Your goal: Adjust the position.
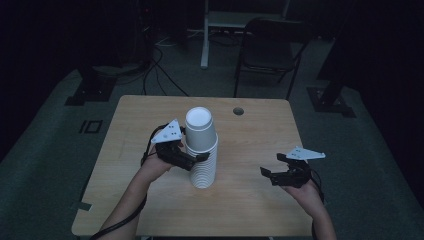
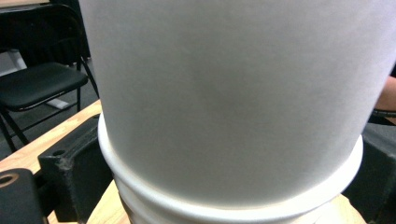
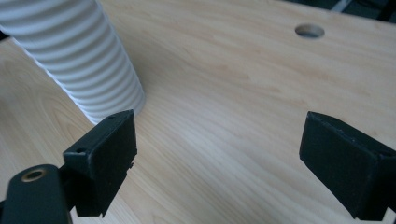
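A tall stack of upside-down white paper cups point(image 1: 202, 170) stands near the middle of the wooden table point(image 1: 250, 210). The top cup point(image 1: 200, 131) sits over it; in the left gripper view this top cup point(image 2: 233, 102) looms very close, its rim low in the picture. My left gripper point(image 1: 200, 159) reaches in from the left with one black finger point(image 2: 70, 172) on each side of that rim, shut on the top cup. My right gripper point(image 1: 271, 164) is held to the right of the stack, apart from it, open with nothing between its fingers point(image 3: 105, 158). The stack's ribbed lower part point(image 3: 79, 56) stands ahead on its left.
A round cable hole point(image 1: 238, 111) lies in the tabletop's far right part, also seen as a hole point(image 3: 309, 31) from the right gripper. A black folding chair point(image 1: 267, 50) stands beyond the far edge, with cables on the dark floor. Bare wood surrounds the stack.
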The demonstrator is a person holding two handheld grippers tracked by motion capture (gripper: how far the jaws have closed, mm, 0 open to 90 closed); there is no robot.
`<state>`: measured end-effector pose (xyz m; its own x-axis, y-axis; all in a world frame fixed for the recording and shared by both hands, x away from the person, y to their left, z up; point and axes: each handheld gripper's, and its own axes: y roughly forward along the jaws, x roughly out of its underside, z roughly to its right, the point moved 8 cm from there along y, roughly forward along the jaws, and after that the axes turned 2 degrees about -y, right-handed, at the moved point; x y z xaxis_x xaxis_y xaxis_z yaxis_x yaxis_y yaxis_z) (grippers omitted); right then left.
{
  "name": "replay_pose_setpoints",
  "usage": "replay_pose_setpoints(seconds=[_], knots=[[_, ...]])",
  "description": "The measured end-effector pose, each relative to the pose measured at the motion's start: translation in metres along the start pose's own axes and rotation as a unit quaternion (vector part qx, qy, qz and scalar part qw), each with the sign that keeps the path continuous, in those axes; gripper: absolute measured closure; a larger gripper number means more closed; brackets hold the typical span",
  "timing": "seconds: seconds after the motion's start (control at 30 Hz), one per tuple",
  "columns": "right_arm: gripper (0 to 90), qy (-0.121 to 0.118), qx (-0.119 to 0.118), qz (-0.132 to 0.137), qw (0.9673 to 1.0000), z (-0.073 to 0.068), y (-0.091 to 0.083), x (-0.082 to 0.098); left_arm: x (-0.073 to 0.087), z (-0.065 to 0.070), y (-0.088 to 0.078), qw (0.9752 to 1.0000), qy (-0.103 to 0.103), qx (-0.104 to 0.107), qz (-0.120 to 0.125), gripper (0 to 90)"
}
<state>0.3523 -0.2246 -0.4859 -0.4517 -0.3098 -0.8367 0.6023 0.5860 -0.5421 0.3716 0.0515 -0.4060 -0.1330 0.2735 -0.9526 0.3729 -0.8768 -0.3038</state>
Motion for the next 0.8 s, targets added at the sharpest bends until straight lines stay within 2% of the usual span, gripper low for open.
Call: replay_pose_setpoints(seconds=[0.4,0.8], knots=[[12.5,-0.023,-0.025,0.048,0.9983,-0.019,-0.016,-0.057,0.000,0.000,0.000,1.0000,0.000,0.001,0.002,4.8],[12.9,-0.063,-0.058,0.076,0.9935,-0.049,-0.016,-0.099,0.001,0.000,0.000,1.0000,-0.002,0.003,0.006,4.8]])
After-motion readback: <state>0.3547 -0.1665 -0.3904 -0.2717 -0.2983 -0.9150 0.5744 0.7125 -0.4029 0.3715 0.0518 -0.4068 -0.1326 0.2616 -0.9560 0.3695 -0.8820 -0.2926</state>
